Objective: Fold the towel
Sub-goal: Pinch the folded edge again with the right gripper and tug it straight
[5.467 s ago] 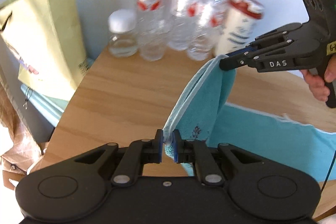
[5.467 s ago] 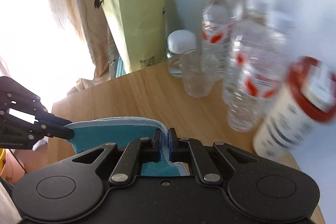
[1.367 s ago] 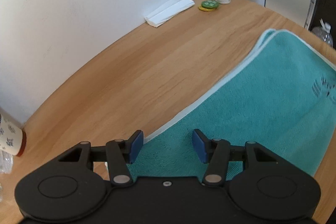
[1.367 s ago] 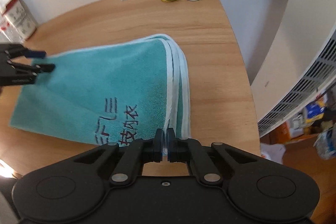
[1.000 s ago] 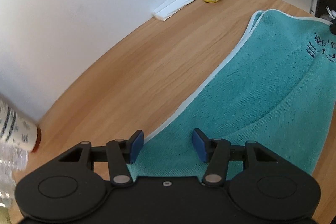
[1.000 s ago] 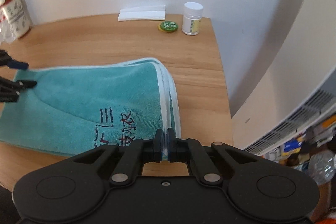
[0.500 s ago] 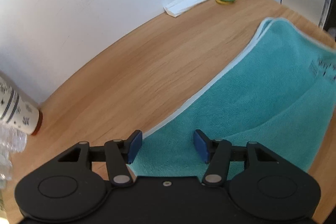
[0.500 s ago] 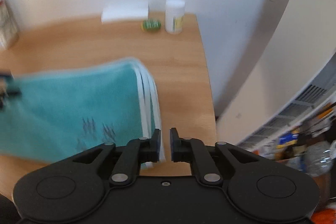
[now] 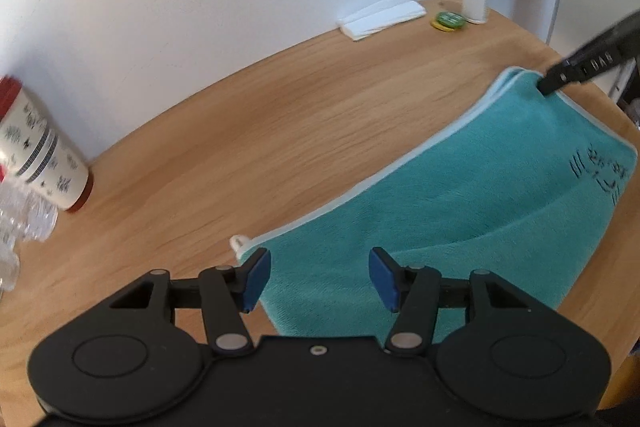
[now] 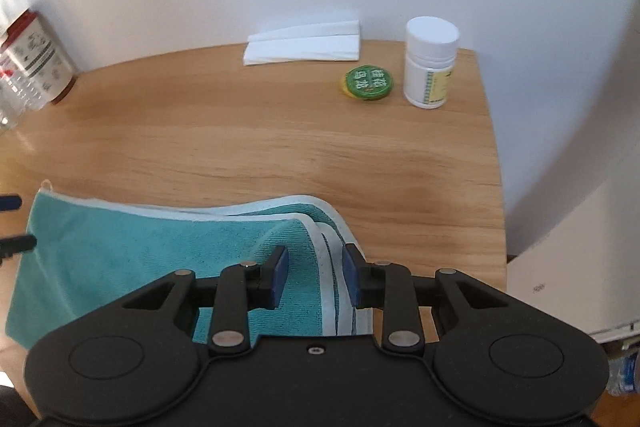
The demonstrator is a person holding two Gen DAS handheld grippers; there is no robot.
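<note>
Folded teal terry towel (image 9: 460,195) with pale trim is lying flat on the light wooden table (image 9: 300,131). Left gripper (image 9: 319,277) is hovering over its corner, jaws wide apart, gripping nothing. Right gripper (image 10: 315,274) is straddling the stacked layered edges, jaws apart, nothing clamped.

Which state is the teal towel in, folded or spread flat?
Folded. The towel lies on the table with several stacked white-edged layers showing at its right end.
</note>
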